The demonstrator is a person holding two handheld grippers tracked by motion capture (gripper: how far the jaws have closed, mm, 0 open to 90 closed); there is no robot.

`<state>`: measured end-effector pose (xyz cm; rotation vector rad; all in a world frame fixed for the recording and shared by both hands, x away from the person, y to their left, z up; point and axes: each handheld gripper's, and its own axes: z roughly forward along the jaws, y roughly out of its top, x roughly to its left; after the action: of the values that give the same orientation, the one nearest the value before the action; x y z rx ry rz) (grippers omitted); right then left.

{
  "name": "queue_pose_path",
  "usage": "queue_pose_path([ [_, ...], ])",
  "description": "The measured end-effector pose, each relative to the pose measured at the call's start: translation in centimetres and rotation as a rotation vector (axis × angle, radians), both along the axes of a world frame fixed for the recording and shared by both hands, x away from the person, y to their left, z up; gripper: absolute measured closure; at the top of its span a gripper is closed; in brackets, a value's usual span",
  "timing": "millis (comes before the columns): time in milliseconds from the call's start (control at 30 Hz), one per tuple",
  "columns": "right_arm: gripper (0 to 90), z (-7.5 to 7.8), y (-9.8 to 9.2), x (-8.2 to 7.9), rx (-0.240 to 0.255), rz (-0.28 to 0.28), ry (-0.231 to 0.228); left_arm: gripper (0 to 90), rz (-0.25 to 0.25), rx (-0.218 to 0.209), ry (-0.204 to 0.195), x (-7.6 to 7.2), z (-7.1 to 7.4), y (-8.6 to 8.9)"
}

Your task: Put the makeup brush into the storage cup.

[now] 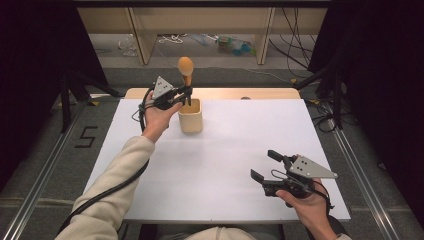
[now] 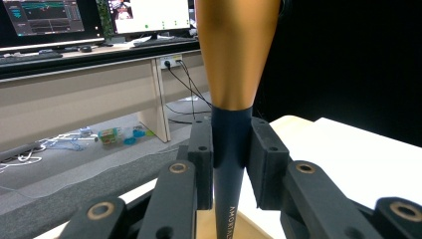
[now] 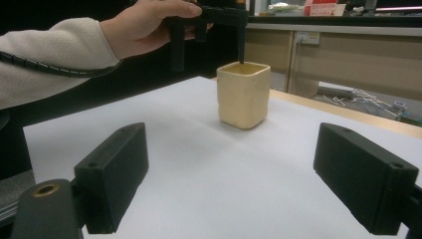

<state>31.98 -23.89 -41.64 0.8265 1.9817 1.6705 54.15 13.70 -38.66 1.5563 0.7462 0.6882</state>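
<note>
A spoon with an orange-brown bowl (image 1: pixel 185 65) and a dark handle (image 2: pixel 230 164) stands upright, bowl up, with its handle tip at the mouth of a cream square cup (image 1: pixel 191 116) (image 3: pixel 243 94) near the table's back edge. My left gripper (image 1: pixel 186 93) (image 2: pixel 230 149) is shut on the dark handle just above the cup. My right gripper (image 1: pixel 265 165) (image 3: pixel 249 184) rests near the front right of the table, jaws wide open with nothing between them, pointing toward the cup.
The white tabletop (image 1: pixel 225 145) lies between the cup and the right gripper. Behind the table are wooden desk legs (image 1: pixel 141 35), cables and litter on the floor. Dark curtains stand on both sides.
</note>
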Motion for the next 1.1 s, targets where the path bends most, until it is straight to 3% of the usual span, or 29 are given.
queue_pose_path([
  [1100,12.0,-0.04,0.02,0.08,-0.018,-0.007,-0.002,74.3,0.007,0.011,0.016,0.49,-0.72,-0.09],
])
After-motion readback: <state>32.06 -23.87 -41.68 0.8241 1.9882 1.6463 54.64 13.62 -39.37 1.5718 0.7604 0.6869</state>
